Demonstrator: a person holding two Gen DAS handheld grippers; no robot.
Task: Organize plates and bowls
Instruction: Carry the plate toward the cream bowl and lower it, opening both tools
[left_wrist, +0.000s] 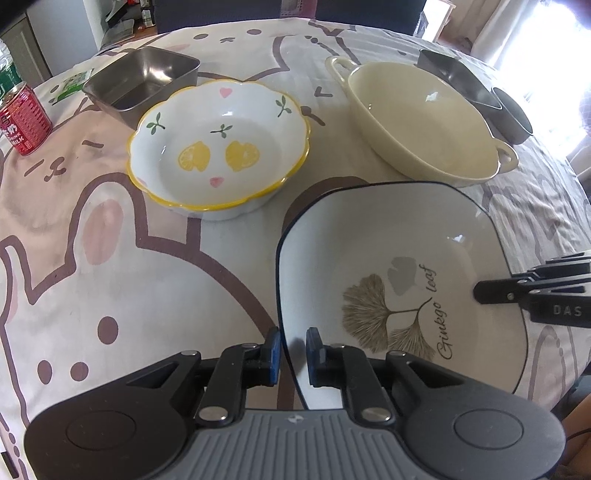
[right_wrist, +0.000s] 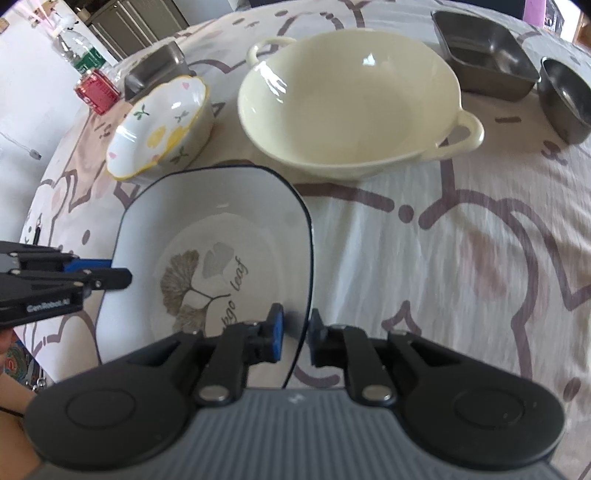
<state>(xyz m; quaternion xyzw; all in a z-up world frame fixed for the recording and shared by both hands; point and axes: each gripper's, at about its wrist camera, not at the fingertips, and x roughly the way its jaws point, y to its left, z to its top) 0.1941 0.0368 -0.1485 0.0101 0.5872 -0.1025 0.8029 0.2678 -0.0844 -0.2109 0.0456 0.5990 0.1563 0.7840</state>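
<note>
A square white ginkgo-leaf plate (left_wrist: 406, 258) with a dark rim is held between both grippers, a little above the table. My left gripper (left_wrist: 293, 349) straddles its left rim, fingers close on it. My right gripper (right_wrist: 295, 334) straddles its right rim (right_wrist: 308, 258) the same way, and shows in the left wrist view (left_wrist: 491, 293). A lemon-patterned scalloped bowl (left_wrist: 218, 147) sits beyond on the left. A cream two-handled bowl (left_wrist: 421, 118) sits beyond on the right, also in the right wrist view (right_wrist: 351, 103).
Steel square tray (left_wrist: 144, 81) behind the lemon bowl. Two more steel containers (right_wrist: 484, 51) (right_wrist: 565, 96) at the far right. A red can (left_wrist: 24, 118) and a water bottle (right_wrist: 75, 48) stand at the far left. A bunny-print cloth (left_wrist: 110, 277) covers the table.
</note>
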